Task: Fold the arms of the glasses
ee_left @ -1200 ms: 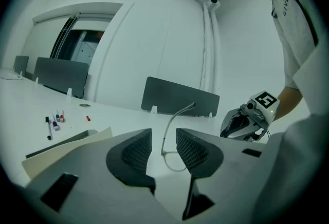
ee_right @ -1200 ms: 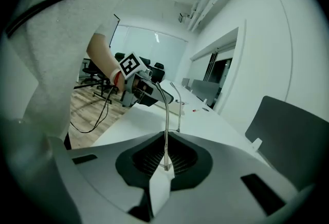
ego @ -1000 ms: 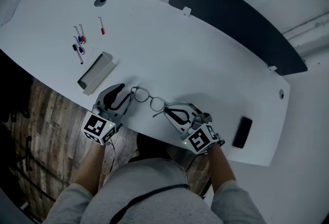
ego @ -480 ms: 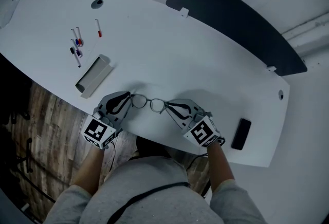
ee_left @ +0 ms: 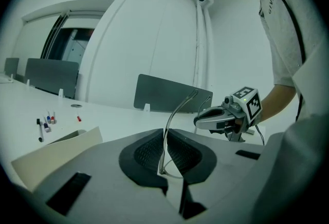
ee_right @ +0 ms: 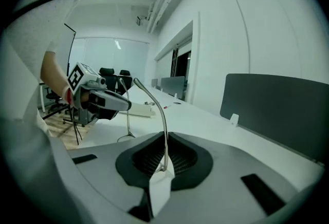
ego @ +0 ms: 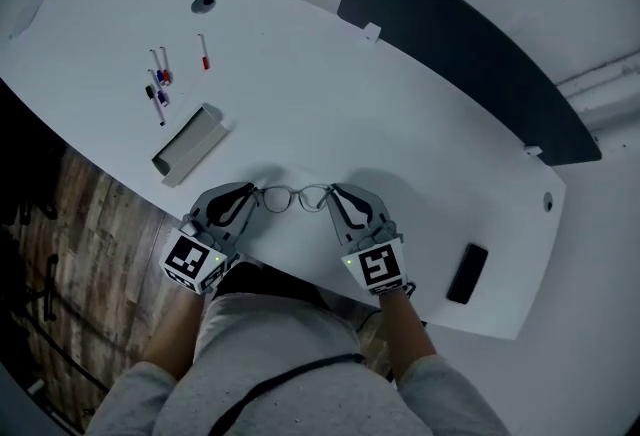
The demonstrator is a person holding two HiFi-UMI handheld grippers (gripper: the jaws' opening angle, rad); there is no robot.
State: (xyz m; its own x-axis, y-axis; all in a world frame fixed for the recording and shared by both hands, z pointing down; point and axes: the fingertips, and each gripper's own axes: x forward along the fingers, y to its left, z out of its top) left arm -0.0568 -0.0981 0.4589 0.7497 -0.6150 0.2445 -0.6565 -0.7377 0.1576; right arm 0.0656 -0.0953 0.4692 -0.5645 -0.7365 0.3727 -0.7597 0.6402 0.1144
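Observation:
Thin wire-framed glasses (ego: 295, 196) hang just over the white table (ego: 400, 124) near its front edge, held between both grippers. My left gripper (ego: 256, 196) is shut on the glasses' left end; its jaws have just been closing on it. In the left gripper view one thin arm (ee_left: 175, 115) rises from between the pads (ee_left: 150, 152). My right gripper (ego: 334, 196) is shut on the right end. In the right gripper view the other arm (ee_right: 157, 110) curves up out of its jaws. Each gripper sees the other across the frame: the right gripper (ee_left: 226, 117), the left gripper (ee_right: 103, 100).
A grey open case (ego: 188, 141) lies left of the grippers, with several markers (ego: 158, 86) and a red one (ego: 203, 52) beyond it. A black phone (ego: 466, 273) sits at the right. A dark divider panel (ego: 470, 54) lines the far edge.
The left jaws closed onto the glasses' left end. The right gripper swung inward and rolled, bringing the glasses from slanted to level between the two grippers.

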